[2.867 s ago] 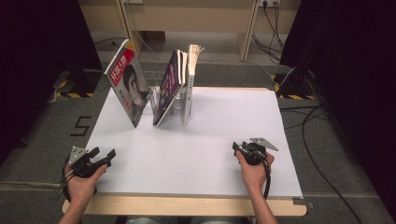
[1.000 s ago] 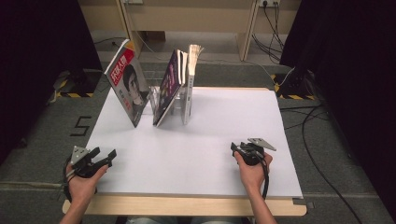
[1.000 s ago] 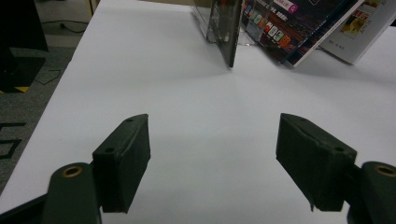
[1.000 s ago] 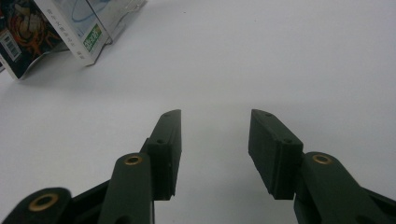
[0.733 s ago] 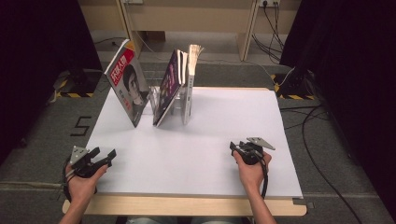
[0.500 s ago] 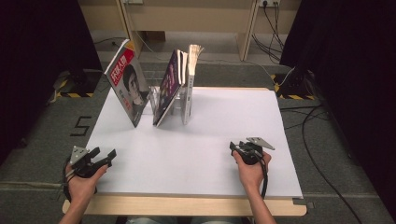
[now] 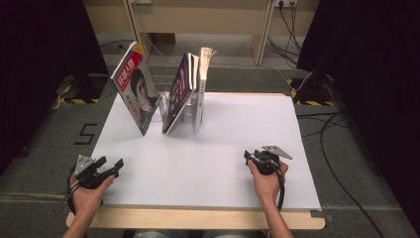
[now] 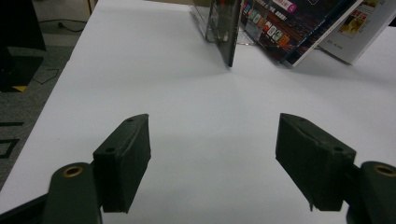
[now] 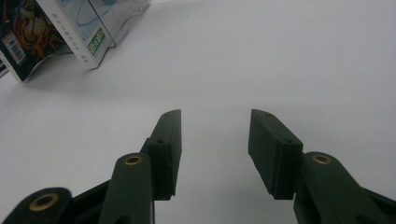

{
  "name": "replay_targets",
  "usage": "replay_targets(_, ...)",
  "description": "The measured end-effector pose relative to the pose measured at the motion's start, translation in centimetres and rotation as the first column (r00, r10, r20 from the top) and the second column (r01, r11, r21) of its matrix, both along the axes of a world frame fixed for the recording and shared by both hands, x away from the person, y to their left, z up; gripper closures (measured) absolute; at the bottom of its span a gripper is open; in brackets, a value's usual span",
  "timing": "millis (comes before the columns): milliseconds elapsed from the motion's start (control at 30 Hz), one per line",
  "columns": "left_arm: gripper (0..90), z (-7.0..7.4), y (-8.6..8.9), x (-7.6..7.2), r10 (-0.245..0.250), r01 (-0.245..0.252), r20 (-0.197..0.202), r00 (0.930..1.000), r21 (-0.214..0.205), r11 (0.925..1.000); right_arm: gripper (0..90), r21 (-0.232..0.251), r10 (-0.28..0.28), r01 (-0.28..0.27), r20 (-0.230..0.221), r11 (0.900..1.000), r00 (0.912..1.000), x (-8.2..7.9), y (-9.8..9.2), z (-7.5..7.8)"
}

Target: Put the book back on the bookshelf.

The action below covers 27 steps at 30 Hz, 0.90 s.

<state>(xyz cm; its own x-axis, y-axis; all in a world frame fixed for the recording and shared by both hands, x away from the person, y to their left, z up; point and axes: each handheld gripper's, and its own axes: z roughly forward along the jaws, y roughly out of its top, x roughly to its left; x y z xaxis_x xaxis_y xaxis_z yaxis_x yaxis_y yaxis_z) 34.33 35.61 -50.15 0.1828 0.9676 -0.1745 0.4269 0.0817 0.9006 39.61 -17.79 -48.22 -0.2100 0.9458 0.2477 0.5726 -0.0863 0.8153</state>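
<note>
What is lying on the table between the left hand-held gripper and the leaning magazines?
Nothing: in the left gripper view, bare white table stretches from the open left hand-held gripper to the magazines.

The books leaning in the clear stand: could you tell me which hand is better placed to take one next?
Probably the left. The left claw, open, rests at the table's near left, on the side where the books stand; the right claw, also open, sits farther right.

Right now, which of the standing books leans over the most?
The leftmost magazine, with a face and red title on its cover; it tilts far left, apart from the other two.
</note>
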Motion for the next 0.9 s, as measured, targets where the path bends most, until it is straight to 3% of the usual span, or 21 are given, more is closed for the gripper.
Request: replay_targets(900, 25.8, 0.0, -0.02, -0.02, 0.002, -0.002, 0.002, 1.0, 0.003, 1.0, 55.3, 0.0, -0.003, 0.003, 0.007, 1.0, 1.0, -0.07, -0.14, 0.2)
